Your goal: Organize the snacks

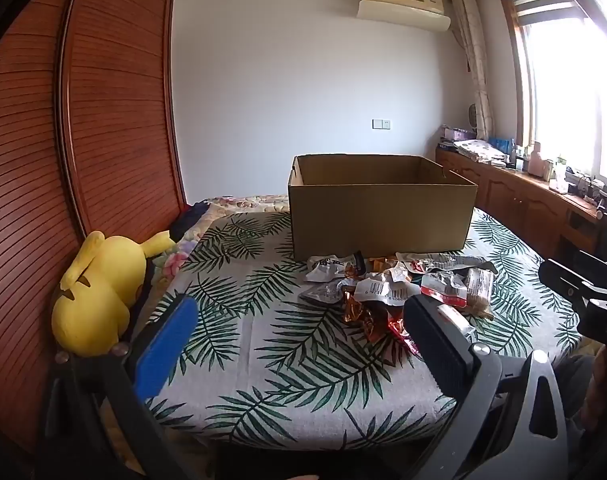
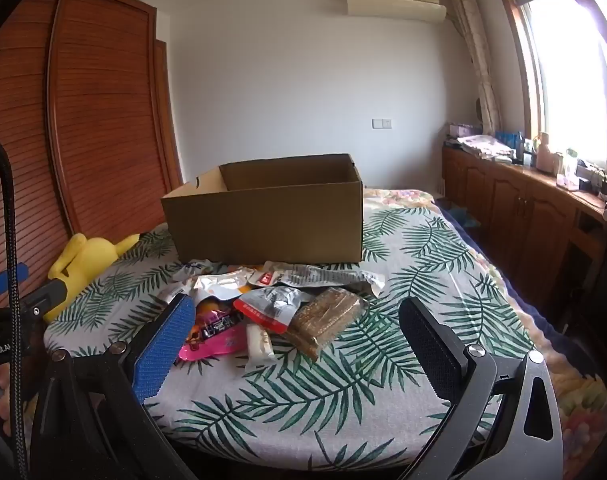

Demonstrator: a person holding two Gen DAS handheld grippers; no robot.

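Observation:
A pile of snack packets (image 1: pixel 399 288) lies on the leaf-print cloth in front of an open cardboard box (image 1: pixel 379 212). In the right wrist view the pile (image 2: pixel 271 300) includes a clear pack of brown biscuits (image 2: pixel 323 320), a red-edged packet (image 2: pixel 267 308), a pink packet (image 2: pixel 215 340) and a small white packet (image 2: pixel 259 342), with the box (image 2: pixel 267 216) behind. My left gripper (image 1: pixel 299 344) is open and empty, short of the pile's left side. My right gripper (image 2: pixel 295 344) is open and empty, just short of the pile.
A yellow plush toy (image 1: pixel 99 292) lies at the cloth's left edge, also seen in the right wrist view (image 2: pixel 83 264). A brown louvred wardrobe (image 1: pixel 83 120) stands at left. A wooden cabinet (image 2: pixel 523 208) with clutter runs under the window at right.

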